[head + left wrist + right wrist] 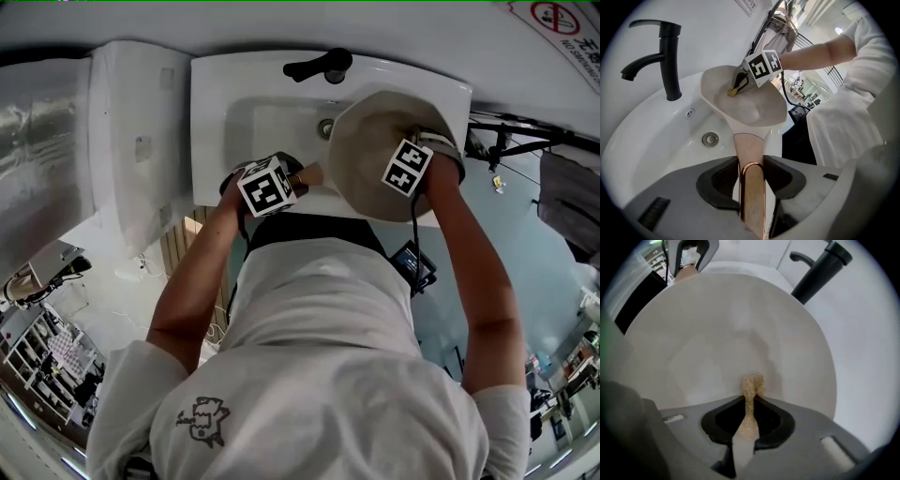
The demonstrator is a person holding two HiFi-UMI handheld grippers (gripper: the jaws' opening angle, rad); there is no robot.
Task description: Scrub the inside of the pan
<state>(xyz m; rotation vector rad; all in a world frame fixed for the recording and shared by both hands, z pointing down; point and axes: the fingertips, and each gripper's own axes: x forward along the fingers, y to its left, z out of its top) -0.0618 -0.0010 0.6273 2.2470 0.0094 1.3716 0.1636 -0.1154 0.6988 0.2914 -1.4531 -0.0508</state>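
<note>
Grips wooden handle (751,157) of pan (745,101) with left gripper (751,177) — jaws partly closed, pads pressed on both sides of handle, lower centre of frame. Holds pan tilted over white sink (656,140), bowl up-frame from jaws, beside black faucet (665,56). Pinches tan scrub pad (752,386) with right gripper (749,416) — jaws narrow, nearly together. Sets pad tip on pan's inner surface, just above jaws at centre of right gripper view.
</note>
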